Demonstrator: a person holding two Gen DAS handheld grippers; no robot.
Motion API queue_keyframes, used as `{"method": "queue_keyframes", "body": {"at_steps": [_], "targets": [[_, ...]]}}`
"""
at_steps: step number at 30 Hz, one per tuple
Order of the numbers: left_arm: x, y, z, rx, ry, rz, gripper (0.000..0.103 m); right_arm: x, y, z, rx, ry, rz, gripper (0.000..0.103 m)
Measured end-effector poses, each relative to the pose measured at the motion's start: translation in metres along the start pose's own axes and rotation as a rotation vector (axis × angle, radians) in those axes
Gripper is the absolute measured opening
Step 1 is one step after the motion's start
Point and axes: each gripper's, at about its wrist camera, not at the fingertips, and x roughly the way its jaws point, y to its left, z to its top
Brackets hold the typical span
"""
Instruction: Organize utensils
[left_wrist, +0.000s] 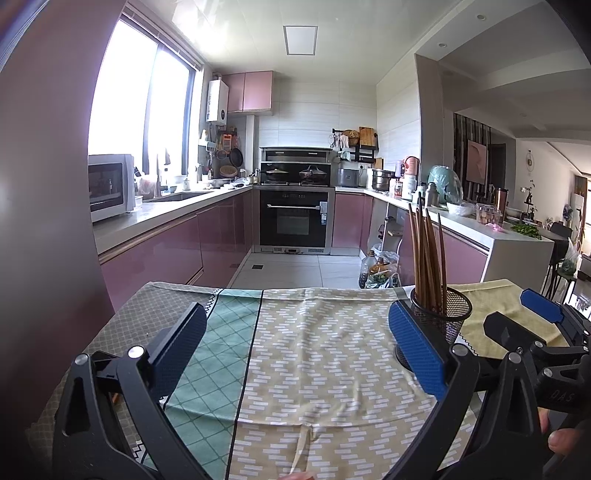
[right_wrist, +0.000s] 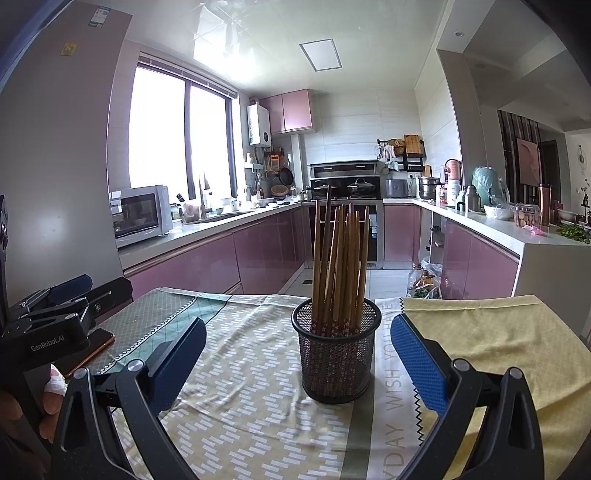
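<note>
Item: chopsticks, bundled upright in a black mesh holder on the cloth-covered counter, apparently already gathered. Right gripper: fingers apart, flanking the holder without touching. Left gripper: fingers apart, empty, beside it.

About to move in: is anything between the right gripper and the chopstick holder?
Nothing visible. The right gripper is open and the mesh holder with its chopsticks stands straight ahead, only bare tablecloth lying before it.
</note>
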Motion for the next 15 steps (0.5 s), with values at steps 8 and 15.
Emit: {"method": "queue_keyframes", "body": {"at_steps": [8, 15], "targets": [[0.0001, -0.0002, 0.0, 0.0, 0.0, -0.001, 0.097, -0.0001, -0.0004, 0.0003, 0.001, -0.002, 0.001, 0.097], [0.0, 0.0001, 0.0, -0.001, 0.0, -0.001, 0.097, 0.0009, -0.0013, 0.0006, 0.005, -0.003, -0.002, 0.097]]}}
